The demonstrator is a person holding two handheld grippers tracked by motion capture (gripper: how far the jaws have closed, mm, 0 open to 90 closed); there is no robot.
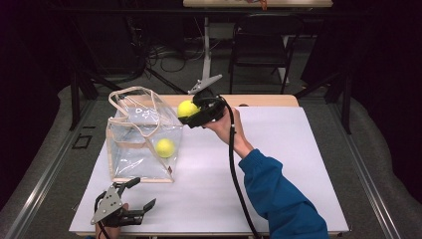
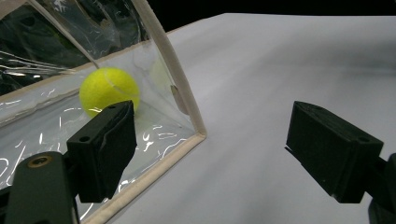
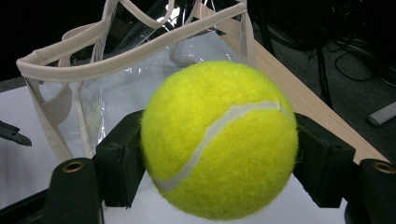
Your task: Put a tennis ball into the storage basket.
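Your right tongs (image 1: 191, 110) gripped a tennis ball (image 1: 187, 108) just beside the clear bag (image 1: 142, 137)'s open rim, the opening lying to their left. Your left tongs (image 1: 137, 191) sat open on the surface (image 1: 288, 149) by the bag's near corner, holding nothing.

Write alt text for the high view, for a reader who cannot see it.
The right tool holds a yellow tennis ball beside the top rim of a clear plastic bag standing on a white table. A second tennis ball lies inside the bag. The left tool rests open near the table's front edge.
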